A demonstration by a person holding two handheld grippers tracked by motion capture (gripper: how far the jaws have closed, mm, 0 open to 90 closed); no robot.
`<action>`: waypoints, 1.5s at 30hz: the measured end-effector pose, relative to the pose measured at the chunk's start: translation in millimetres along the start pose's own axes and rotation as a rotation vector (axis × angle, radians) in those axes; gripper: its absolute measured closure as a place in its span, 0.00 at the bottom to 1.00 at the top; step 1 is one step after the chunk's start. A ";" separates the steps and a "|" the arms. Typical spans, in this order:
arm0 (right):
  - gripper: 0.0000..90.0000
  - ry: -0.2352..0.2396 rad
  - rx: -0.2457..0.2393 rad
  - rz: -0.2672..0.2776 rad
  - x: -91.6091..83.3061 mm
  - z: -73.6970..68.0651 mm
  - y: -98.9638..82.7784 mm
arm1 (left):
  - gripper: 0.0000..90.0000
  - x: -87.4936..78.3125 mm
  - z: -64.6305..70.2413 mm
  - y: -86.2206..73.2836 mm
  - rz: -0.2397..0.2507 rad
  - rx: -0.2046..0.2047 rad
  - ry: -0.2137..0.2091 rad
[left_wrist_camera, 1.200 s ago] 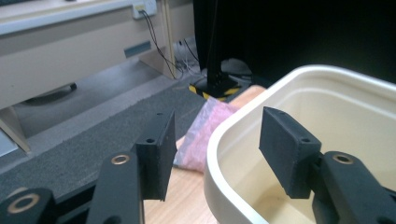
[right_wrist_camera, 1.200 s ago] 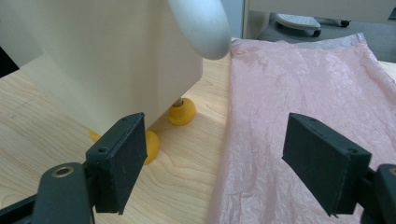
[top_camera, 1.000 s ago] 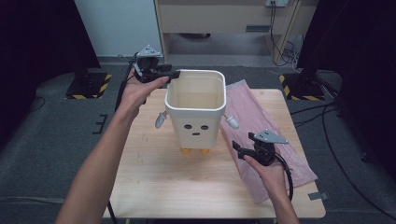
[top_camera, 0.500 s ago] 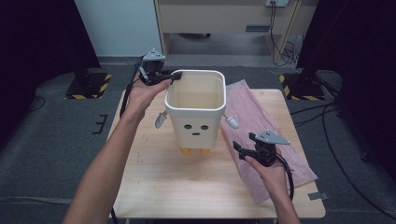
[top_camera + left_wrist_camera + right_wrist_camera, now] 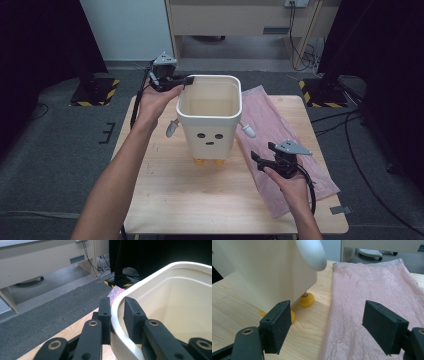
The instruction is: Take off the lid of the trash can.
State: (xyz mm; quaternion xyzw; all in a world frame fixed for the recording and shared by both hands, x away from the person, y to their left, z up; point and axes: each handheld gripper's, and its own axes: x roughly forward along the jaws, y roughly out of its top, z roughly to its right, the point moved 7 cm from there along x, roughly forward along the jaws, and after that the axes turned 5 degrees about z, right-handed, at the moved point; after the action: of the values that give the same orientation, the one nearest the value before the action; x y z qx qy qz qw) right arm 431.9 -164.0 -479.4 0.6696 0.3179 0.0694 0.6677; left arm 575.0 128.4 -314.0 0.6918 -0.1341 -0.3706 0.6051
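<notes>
My left claw (image 5: 117,315) has just been closing, and its jaws now sit on either side of the cream bin's (image 5: 210,120) rim, one outside the wall and one inside, nearly pinching it where a second ago they stood wider apart.

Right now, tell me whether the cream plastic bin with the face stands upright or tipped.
Upright: the cream plastic bin stands on its orange feet, opening upward, on the wooden table.
</notes>
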 end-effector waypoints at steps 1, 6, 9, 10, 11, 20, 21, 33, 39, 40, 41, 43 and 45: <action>0.26 0.000 0.002 0.000 0.0 0.1 -0.2 | 0.84 0.0 -0.2 0.1 -0.004 0.000 -0.001; 0.26 -0.002 0.008 0.000 -0.3 1.8 -0.8 | 0.84 0.1 0.2 0.8 -0.012 0.003 -0.005; 0.26 -0.004 0.013 0.003 -1.1 3.3 -0.6 | 0.85 -0.4 -0.4 2.1 -0.014 -0.004 -0.010; 0.26 -0.004 0.014 0.003 -1.6 3.7 -0.4 | 0.84 -0.6 -0.5 3.1 -0.013 -0.005 -0.011; 0.26 -0.005 0.013 0.004 -1.9 4.0 -0.3 | 0.84 -1.2 -0.4 5.2 -0.014 -0.002 -0.011; 0.26 -0.007 0.023 0.005 -4.3 6.7 0.0 | 0.85 -9.5 1.0 26.1 0.004 0.009 -0.005; 0.26 -0.007 0.025 0.005 -4.4 6.7 -0.1 | 0.85 -11.0 1.5 29.7 0.010 0.013 -0.001; 0.26 -0.014 0.028 0.013 -7.7 10.8 1.1 | 0.85 -31.8 -10.7 48.1 0.048 0.014 0.053; 0.26 -0.023 0.034 0.017 -10.2 14.2 1.9 | 0.85 -52.5 -21.8 49.9 0.071 0.015 0.093; 0.26 -0.024 0.034 0.018 -10.5 14.7 2.0 | 0.85 -56.0 -23.5 50.4 0.078 0.011 0.098; 0.26 -0.026 0.034 0.018 -11.0 15.4 2.1 | 0.85 -61.6 -26.4 51.4 0.086 0.008 0.107; 0.26 -0.028 0.034 0.019 -11.9 16.0 2.2 | 0.85 -68.2 -30.4 52.2 0.093 0.004 0.123; 0.26 -0.030 0.033 0.018 -12.5 16.1 1.9 | 0.85 -74.5 -34.3 52.7 0.101 0.000 0.137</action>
State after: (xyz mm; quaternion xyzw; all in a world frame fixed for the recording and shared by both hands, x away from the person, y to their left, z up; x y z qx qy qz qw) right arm 431.0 -184.0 -475.1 0.6841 0.3028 0.0601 0.6608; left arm 560.7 188.7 -238.8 0.7080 -0.1271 -0.2917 0.6305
